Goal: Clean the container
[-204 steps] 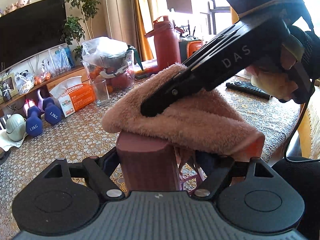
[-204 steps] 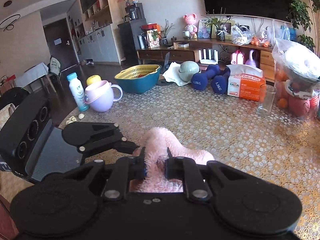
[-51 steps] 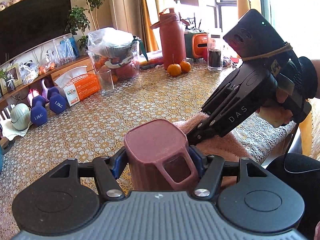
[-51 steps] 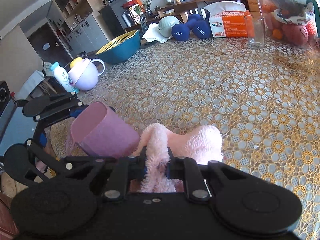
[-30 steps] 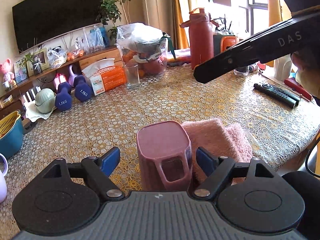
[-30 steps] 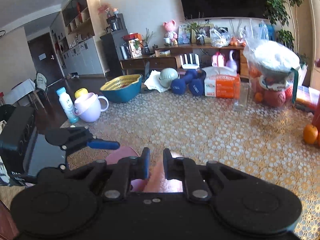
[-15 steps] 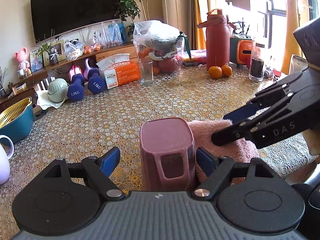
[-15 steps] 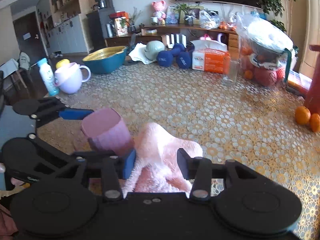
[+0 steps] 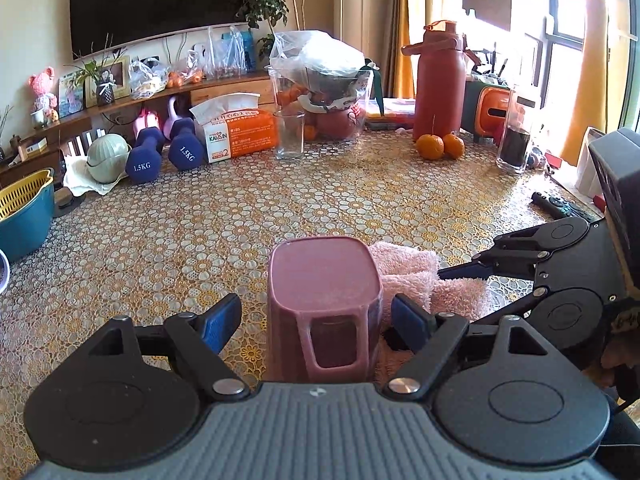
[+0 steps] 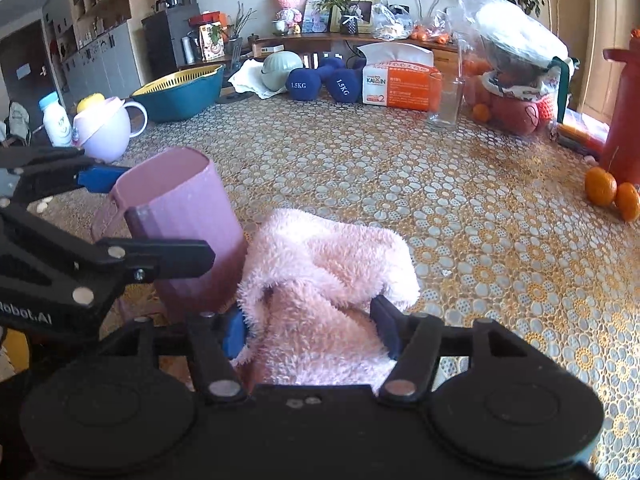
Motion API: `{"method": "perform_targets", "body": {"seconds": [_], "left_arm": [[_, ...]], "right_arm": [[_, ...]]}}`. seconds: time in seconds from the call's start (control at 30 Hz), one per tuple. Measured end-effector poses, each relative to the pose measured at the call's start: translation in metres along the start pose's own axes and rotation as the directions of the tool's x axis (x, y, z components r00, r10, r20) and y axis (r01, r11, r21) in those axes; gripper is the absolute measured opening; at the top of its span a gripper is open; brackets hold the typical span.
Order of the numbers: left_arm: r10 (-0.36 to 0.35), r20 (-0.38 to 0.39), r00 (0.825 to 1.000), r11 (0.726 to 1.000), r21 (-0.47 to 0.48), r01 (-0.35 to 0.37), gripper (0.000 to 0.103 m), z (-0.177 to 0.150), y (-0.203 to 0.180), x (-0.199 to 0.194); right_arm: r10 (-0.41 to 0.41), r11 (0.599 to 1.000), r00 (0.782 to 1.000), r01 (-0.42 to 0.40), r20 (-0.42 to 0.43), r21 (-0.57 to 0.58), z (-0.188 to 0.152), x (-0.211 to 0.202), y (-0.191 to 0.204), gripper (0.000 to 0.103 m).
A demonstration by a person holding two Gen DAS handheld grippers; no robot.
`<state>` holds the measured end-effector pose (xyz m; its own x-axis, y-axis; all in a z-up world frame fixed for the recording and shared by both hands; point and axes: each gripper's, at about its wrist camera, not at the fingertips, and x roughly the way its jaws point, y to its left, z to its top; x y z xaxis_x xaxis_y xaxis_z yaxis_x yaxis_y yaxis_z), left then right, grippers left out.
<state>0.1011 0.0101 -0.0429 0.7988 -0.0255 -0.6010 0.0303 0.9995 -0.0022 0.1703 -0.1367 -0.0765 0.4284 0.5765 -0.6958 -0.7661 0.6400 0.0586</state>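
Counter [image 9: 168,240] under a gold flower-patterned cloth carries everything here, with dumbbells, a tissue box and a red flask well back from the work. Near its front edge stands the mauve cup [image 9: 324,300], upside down, base up and handle facing the left camera. Just beside it, touching its wall on the right-wrist view, lies the pink towel [image 10: 328,280] in a loose heap.

The left hand-held gripper [image 9: 318,320] straddles the cup with its blue pads clear of both walls; its jaws are closing, with the cup between them but not yet pressed. The right hand-held gripper [image 10: 312,332] sits low over the towel, jaws opening and spread wide around the heap, the fluff brushing the pads without being pinched.

The step in hand looks like a re-grip: steadying the cup and taking up the towel afresh for another wipe. To do it well, the left pads should meet the cup's flat sides squarely, above the handle opening, so the cup does not twist or skid on the slick cloth. The right should sink deep into the heap before pinching, catching a thick fold rather than loose fluff, and keep clear of the left finger beside the cup.
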Motion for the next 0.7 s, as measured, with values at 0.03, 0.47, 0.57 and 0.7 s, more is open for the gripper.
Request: {"method": "perform_targets", "body": {"seconds": [0.03,0.47,0.57,0.7], "left_arm": [[-0.001,-0.003,1.0,1.0,0.001,0.001,0.077,0.0,0.0,0.0],[-0.047,-0.004,0.999,0.996,0.069,0.047,0.061,-0.004,-0.002,-0.003],[-0.063,-0.007,0.998,0.993,0.103,0.063,0.061,-0.002,-0.003,-0.002],[-0.073,-0.009,0.997,0.99,0.123,0.073,0.061,-0.001,-0.004,0.0]], "right_arm": [[-0.013,1.0,1.0,0.013,0.001,-0.014,0.0,0.001,0.003,0.064],[-0.038,0.996,0.995,0.031,0.088,0.078,0.013,-0.028,-0.013,0.014],[0.004,0.997,0.987,-0.015,0.161,0.07,0.025,-0.053,-0.016,0.014],[0.089,0.995,0.973,-0.08,0.213,-0.051,0.048,-0.082,0.002,0.014]]}}
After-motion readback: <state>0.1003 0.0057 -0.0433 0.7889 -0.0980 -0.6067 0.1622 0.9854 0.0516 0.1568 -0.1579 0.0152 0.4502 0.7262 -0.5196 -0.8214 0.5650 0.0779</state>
